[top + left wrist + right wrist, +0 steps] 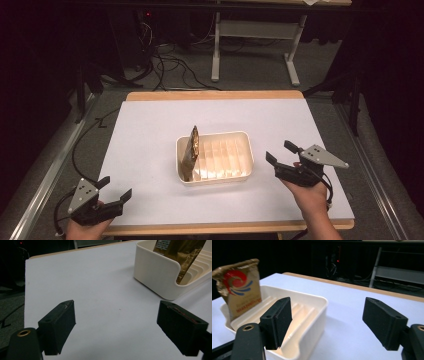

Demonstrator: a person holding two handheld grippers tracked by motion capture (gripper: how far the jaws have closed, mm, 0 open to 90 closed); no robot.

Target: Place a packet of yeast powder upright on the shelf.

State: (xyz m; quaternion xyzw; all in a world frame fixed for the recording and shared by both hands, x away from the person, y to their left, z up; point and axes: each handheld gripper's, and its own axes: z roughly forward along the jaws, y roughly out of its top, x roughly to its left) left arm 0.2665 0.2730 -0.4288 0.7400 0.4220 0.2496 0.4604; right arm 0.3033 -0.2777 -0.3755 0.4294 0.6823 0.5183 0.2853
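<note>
A cream ribbed tray [247, 155] sits at the middle of the white table. A gold-brown foil packet [191, 150] stands upright in the tray's left slot, leaning against its left wall. In the right gripper view the packet [240, 288] shows a red and blue swirl, standing at the far end of the tray [319, 307]. My left gripper [116, 190] rests near the table's front-left corner, open and empty, with the tray [155, 277] and packet [182, 255] ahead to its right. My right gripper [281, 152] hovers just right of the tray, open and empty.
The white mat [150, 130] covers a wooden table with its edge [215, 95] showing at the back. Beyond the table are a white metal frame [216, 50] and cables [170, 65] on the dark floor.
</note>
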